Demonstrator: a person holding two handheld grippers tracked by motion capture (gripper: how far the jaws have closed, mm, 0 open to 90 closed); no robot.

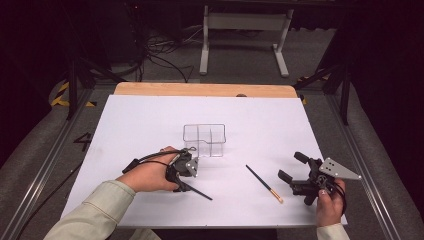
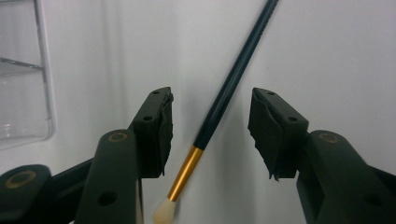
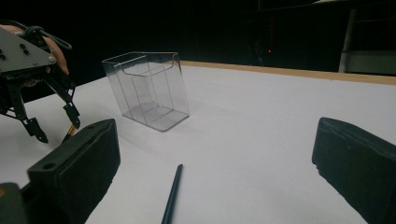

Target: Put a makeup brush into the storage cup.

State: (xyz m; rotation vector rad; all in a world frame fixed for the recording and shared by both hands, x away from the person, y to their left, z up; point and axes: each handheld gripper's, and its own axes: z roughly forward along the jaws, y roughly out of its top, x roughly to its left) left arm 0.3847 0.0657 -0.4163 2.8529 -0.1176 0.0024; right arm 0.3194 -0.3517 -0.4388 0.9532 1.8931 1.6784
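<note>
nearest me on the white table top [image 1: 150,115], my left gripper [image 2: 210,130] has its jaws spread on either side of a dark-handled paintbrush with a gold ferrule and pale bristles [image 2: 219,112], not touching it. off to my right, the right gripper [image 1: 295,172] is held with jaws wide apart and nothing between them, near a second dark-handled brush [image 1: 264,183] lying flat on the table. farther back i see a clear plastic divided container [image 1: 204,139] standing upright near the middle.
</note>
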